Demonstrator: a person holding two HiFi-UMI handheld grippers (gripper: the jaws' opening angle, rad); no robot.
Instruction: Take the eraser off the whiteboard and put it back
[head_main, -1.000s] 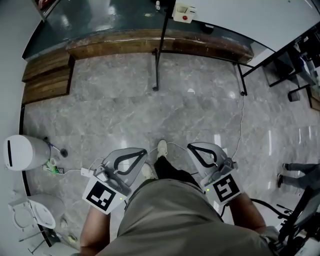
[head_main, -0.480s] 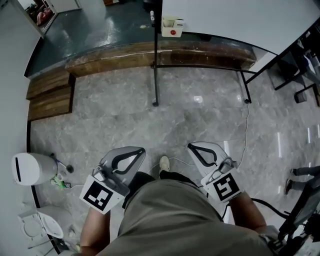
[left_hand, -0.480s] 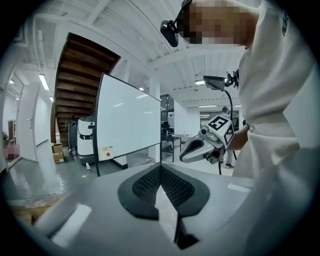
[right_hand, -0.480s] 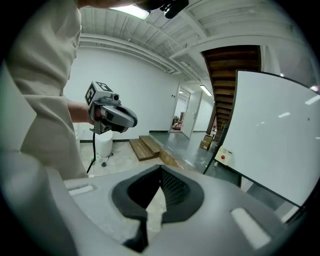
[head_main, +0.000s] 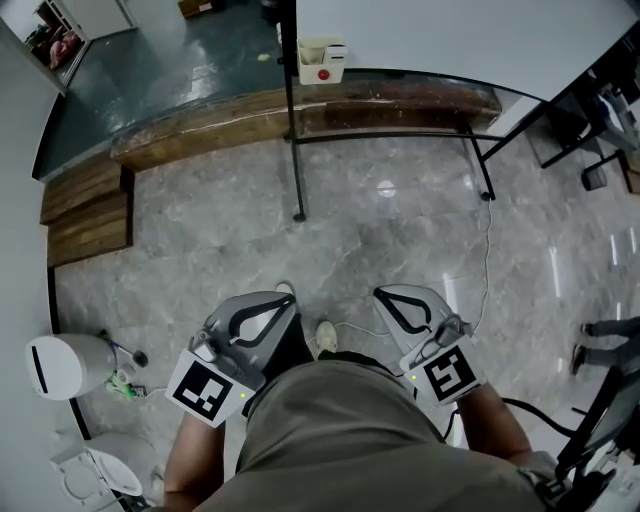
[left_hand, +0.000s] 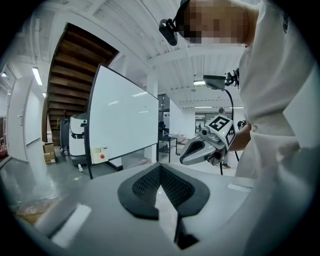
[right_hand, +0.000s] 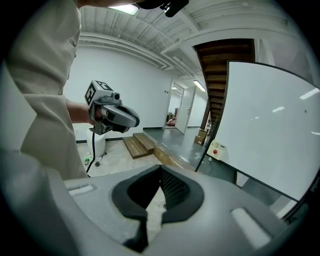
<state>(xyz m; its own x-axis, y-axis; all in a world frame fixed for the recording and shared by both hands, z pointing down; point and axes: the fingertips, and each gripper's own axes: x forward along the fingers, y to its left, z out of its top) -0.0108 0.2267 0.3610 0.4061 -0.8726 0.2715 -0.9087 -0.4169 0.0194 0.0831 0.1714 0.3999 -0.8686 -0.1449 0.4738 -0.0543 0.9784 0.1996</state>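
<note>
Step in hand: judged to be the approach to the whiteboard (head_main: 450, 35); no grasp is begun yet.
Eraser: taken to be the small cream block with a red dot (head_main: 322, 62), stuck at the board's lower corner just beside the black stand post (head_main: 292, 140), though it is too small for certainty.
Left tongs (left_hand: 160, 170): pressed together with nothing between them, held low before the body, well apart from the board.
Right tongs (right_hand: 160, 172): likewise together and empty.
Between: a stretch of grey stone floor (head_main: 380, 220) is to be crossed.
Done well: one pair of tongs should be opened before the block is reached, spread wider than it, and squared to its two sides.
Care: the white cable (head_main: 487, 250) on the floor is best stepped around.
</note>
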